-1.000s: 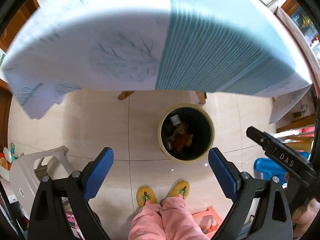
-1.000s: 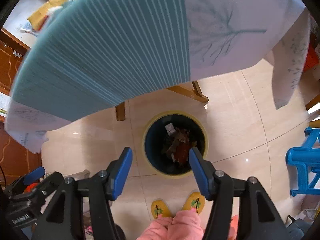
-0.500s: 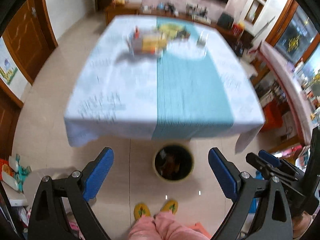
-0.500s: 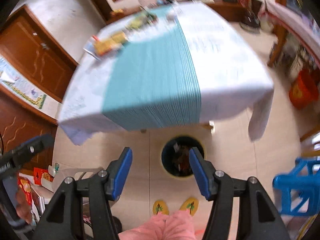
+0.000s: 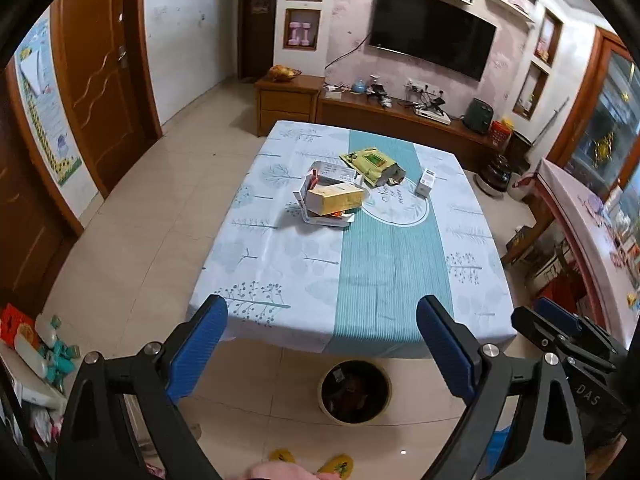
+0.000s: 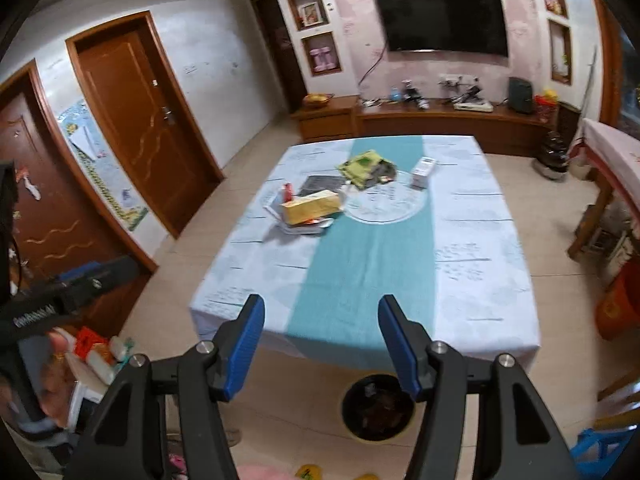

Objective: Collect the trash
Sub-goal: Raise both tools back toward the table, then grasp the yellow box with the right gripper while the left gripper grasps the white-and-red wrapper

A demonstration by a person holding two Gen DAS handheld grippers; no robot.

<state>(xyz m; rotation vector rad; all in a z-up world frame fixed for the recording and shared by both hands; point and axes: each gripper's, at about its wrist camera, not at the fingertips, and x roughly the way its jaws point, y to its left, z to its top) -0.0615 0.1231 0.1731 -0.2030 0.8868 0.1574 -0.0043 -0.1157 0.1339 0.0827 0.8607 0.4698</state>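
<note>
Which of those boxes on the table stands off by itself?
The small white box on the right, apart; the yellow box lies stacked on the pile of packaging.

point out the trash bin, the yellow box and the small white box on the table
trash bin (image 5: 354,420): left wrist view, yellow front rim.
yellow box (image 5: 335,198): left wrist view, its long side face.
small white box (image 5: 425,183): left wrist view, its front face.
</note>
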